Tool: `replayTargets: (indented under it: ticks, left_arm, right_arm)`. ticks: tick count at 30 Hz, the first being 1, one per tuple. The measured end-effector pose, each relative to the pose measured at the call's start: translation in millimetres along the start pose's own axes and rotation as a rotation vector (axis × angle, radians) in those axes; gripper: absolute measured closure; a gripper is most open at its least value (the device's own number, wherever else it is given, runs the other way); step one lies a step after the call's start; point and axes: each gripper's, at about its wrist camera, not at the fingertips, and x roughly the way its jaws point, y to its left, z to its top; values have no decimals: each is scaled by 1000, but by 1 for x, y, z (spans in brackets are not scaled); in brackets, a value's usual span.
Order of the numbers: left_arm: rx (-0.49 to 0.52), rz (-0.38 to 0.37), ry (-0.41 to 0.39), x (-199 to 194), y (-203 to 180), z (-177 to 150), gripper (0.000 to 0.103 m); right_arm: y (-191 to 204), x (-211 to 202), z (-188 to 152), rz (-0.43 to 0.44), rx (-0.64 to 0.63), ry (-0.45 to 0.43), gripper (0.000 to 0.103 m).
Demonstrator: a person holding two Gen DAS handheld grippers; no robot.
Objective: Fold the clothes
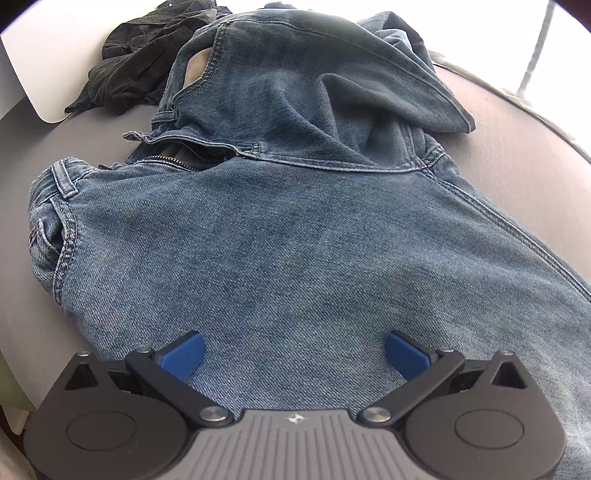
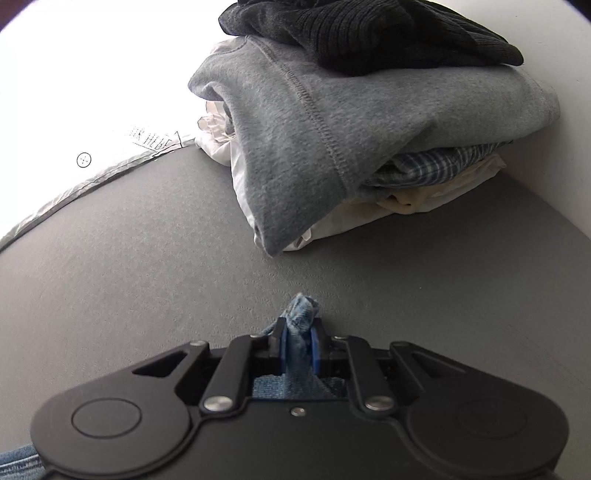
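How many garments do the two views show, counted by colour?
Blue: 1, the jeans
Black or dark: 2, a crumpled garment and a knit
Grey: 1, a sweatshirt
Blue plaid: 1, a shirt
White or cream: cannot separate the layers
Total: 5 distinct

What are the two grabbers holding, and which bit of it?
The right gripper pinches a bunched fold of the blue jeans; which part is unclear. The left gripper is open over the jeans, holding nothing.

Sharp fisheye views, blown-out daylight glare behind
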Motion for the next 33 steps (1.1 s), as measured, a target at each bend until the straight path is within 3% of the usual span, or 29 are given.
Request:
replayTargets:
  ticks: [10, 13, 14, 15, 17, 21, 25, 30, 33]
  left_arm:
    - [26, -13, -51, -1, -2, -3, 0]
    - [43, -25, -45, 0, -1, 0, 0]
    - [50, -30, -45, 0, -1, 0, 0]
    - [59, -37, -46, 0, -1, 1, 0]
    - [78, -48, -47, 1, 0, 1, 0]
    - [113, -69, -41, 3, 1, 5, 0]
    - [159, -101, -32, 4, 4, 8, 0]
    - [140, -179, -59, -7, 24, 17, 0]
    - [145, -141, -122, -19, 44, 36, 0]
  right_arm:
    - [-9, 6, 12, 36, 17, 61, 82]
    - [-2, 9, 18, 64, -3, 107, 66]
    - [1, 9, 20, 74, -10, 122, 50]
    - [13, 11, 21, 62, -85, 147, 41]
    - [35, 10, 21, -24, -184, 158, 41]
    - [65, -14, 20, -59, -146, 113, 41]
    - [97, -42, 6, 25, -97, 64, 41]
    - [163, -60, -32, 182, -166, 127, 42]
    - [200, -68, -61, 244, -237, 176, 42]
